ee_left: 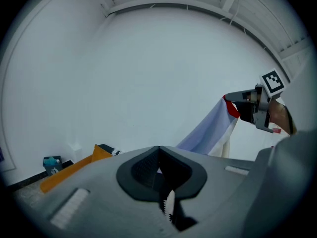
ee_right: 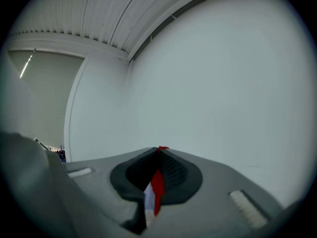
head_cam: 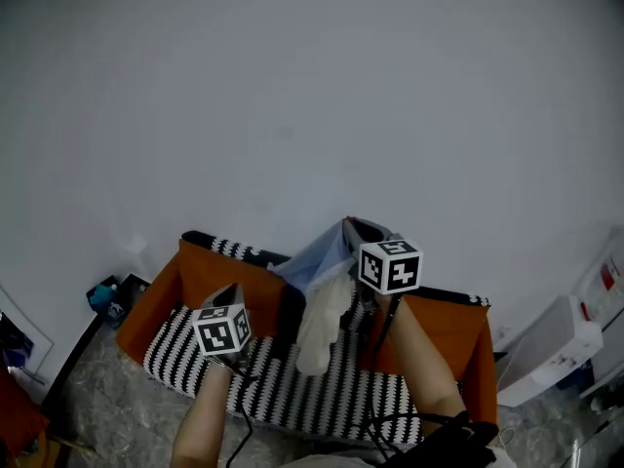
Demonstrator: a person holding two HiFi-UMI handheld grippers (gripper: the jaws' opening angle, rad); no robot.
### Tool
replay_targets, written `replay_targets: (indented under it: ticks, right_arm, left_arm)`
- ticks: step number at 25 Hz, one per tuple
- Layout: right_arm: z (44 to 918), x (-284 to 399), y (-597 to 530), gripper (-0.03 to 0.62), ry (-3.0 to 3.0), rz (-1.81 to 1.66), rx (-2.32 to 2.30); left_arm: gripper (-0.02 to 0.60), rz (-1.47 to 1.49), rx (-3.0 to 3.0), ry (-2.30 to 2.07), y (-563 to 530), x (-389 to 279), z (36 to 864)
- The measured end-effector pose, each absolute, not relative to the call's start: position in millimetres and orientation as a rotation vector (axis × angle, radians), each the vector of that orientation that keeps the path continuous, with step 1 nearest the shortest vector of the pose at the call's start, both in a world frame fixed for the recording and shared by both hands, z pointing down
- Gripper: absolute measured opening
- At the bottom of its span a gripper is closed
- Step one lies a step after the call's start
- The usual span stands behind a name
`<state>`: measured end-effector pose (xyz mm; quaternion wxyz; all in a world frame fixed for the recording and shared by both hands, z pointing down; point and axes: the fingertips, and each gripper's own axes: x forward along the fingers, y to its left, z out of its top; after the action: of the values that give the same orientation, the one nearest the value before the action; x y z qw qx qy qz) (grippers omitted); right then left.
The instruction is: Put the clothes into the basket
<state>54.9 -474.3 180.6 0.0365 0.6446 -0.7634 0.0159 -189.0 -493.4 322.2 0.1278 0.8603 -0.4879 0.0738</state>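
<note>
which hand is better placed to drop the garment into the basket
Right: the right gripper is shut on the garment, which hangs above the basket. The left gripper is shut, apart from the cloth.

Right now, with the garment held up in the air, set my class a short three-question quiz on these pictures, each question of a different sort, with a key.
1. Multiple choice: what colour is the trim pinched between the fingers of the right gripper? A red, B green, C yellow.
2. True or false: the garment lies spread flat, touched by no gripper.
3. Fill in: the surface below the garment has black and white ____.
Key: 1 A; 2 false, it hangs from the right gripper; 3 stripes.
</note>
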Motion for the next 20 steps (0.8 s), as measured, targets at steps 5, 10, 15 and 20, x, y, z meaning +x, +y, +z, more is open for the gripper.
replay_targets:
  ticks: [5, 10, 15, 20]
  right_arm:
    - [169.2, 61.0, -423.0, 0.011, -2.278, 0.010, 2.056]
    - [170.7, 60.8, -375.1, 0.011, -2.195, 0.003, 2.120]
    - [170.6, 79.5, -323.3, 0.011, -2.086, 0.004, 2.186]
    - [158.6, 109.5, -271.3, 0.011, -1.982, -0.020, 2.282]
  left_arm:
    - [0.006, 0.209, 2.539, -1.343, -461.8, -181.6, 326.6]
    - [0.006, 0.229, 2.591, -1.243, -428.5, -173.3, 333.3]
    - [0.006, 0.249, 2.626, -1.146, -398.4, -157.4, 339.0]
    - [0.006, 0.241, 2.687, -1.027, -374.6, -119.0, 332.1]
